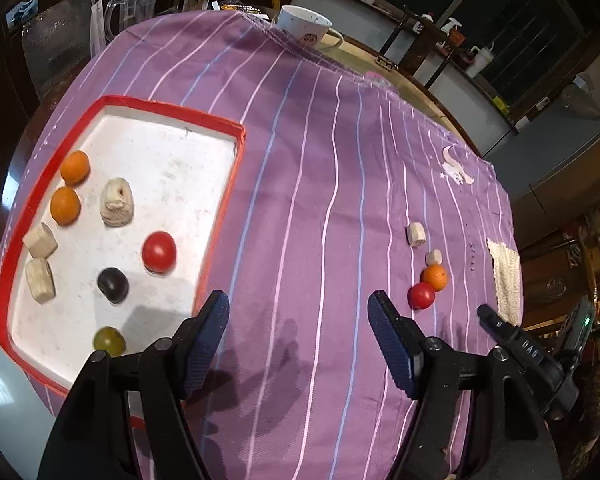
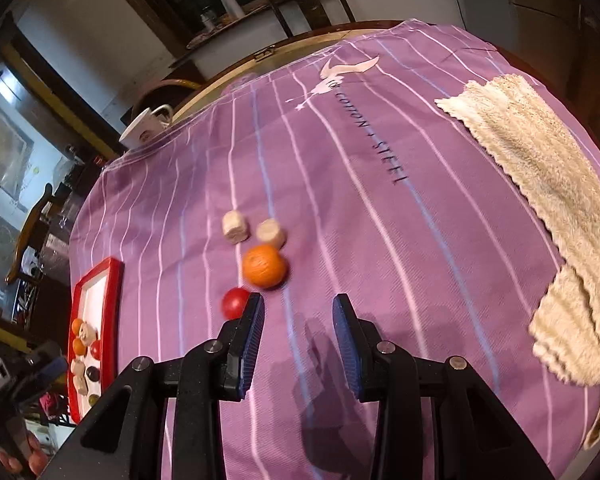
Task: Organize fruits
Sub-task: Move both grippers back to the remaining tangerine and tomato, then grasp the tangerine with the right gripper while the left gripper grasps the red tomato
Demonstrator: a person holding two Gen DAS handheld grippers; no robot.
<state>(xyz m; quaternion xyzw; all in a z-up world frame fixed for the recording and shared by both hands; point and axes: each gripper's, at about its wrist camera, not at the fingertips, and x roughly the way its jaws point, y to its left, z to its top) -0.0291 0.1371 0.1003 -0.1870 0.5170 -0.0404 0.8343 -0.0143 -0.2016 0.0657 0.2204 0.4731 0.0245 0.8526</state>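
Observation:
A red-rimmed white tray [image 1: 172,112] lies on the purple striped cloth at the left and holds two oranges [image 1: 75,167], a red fruit [image 1: 159,251], a dark plum [image 1: 113,284], a green fruit [image 1: 109,340] and several beige pieces [image 1: 117,201]. My left gripper [image 1: 298,312] is open and empty, above the cloth just right of the tray. On the cloth lie an orange [image 2: 265,266], a red fruit [image 2: 234,302] and two beige pieces [image 2: 234,227]. My right gripper [image 2: 298,312] is open and empty, just short of the orange, its left finger beside the red fruit.
A cream knitted cloth [image 2: 540,184] lies at the right of the table. A white mug [image 1: 305,24] stands at the far edge, with a glass jug [image 1: 130,8] and bottle beyond. The tray shows in the right wrist view at the left [image 2: 114,280].

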